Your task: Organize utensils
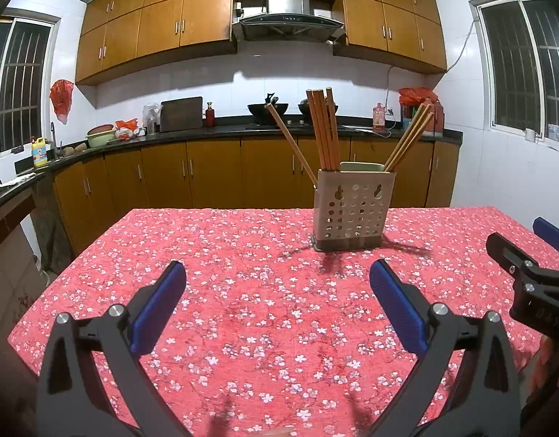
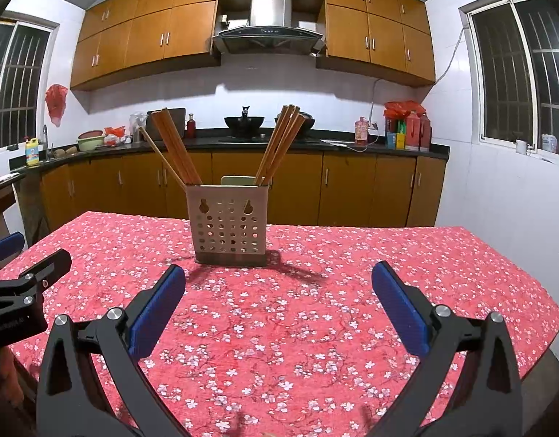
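A beige perforated utensil holder (image 1: 352, 211) stands upright on the red floral tablecloth (image 1: 261, 309), with several wooden chopsticks (image 1: 325, 131) sticking out of it in leaning bunches. It also shows in the right wrist view (image 2: 230, 224), with its chopsticks (image 2: 279, 142). My left gripper (image 1: 277, 273) is open and empty, well short of the holder. My right gripper (image 2: 278, 276) is open and empty, also short of the holder. Each gripper shows at the edge of the other's view: the right one (image 1: 534, 255) and the left one (image 2: 24, 266).
The table's far edge (image 1: 243, 209) faces brown kitchen cabinets. The counter behind carries woks (image 1: 268, 111), bottles, a cutting board and bowls. The table's left edge (image 1: 61, 273) drops to the floor. White tiled walls and barred windows stand at both sides.
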Motion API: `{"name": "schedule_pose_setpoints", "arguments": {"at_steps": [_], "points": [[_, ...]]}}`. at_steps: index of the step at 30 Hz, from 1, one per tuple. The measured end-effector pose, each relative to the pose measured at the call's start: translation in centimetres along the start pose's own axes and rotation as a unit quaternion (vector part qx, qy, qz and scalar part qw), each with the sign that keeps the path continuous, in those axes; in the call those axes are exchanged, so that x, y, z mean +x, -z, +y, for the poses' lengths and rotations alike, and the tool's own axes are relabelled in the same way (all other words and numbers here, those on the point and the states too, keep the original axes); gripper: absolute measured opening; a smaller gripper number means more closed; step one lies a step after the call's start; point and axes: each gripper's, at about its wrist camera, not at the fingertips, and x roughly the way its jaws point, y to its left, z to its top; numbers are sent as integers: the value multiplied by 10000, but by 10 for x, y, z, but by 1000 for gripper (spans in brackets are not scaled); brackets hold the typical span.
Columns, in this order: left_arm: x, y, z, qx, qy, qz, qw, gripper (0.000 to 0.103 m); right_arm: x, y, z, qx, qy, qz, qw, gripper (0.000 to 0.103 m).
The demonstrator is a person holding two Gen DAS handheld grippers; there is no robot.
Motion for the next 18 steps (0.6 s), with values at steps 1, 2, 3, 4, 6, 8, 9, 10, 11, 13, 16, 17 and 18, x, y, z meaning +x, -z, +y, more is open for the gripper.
{"name": "schedule_pose_setpoints", "arguments": {"at_steps": [1,2,3,4,6,8,9,10,11,13,16,17,18], "points": [[0,0,0,-1,0,2,10000,99,0,0,0,1,-1,1,10000,101],[0,0,-1,4,5,2,10000,99,0,0,0,-1,-1,2,10000,101],[0,0,-1,7,5,1,10000,99,0,0,0,-2,-1,3,10000,101],[0,-1,-2,8,4,3,10000,99,0,0,-1,-1,0,7,10000,101],[0,-1,-3,9,9,7,10000,99,0,0,-1,3,-4,3,10000,101],[0,0,-3,8,8,9,10000,99,0,0,-1,2,-4,1,10000,101],[0,0,-3,8,9,10,10000,99,0,0,-1,4,-4,2,10000,101],[0,0,-4,8,11,10,10000,99,0,0,-1,3,-3,3,10000,101],[0,0,-4,5,11,9,10000,99,0,0,-1,1,-5,3,10000,101],[0,0,-3,4,12,10,10000,99,0,0,-1,3,-6,7,10000,101],[0,0,-3,8,11,12,10000,99,0,0,-1,4,-3,3,10000,101],[0,0,-4,7,12,13,10000,99,0,0,-1,3,-7,4,10000,101],[0,0,-3,6,11,9,10000,99,0,0,-1,3,-5,4,10000,101]]}}
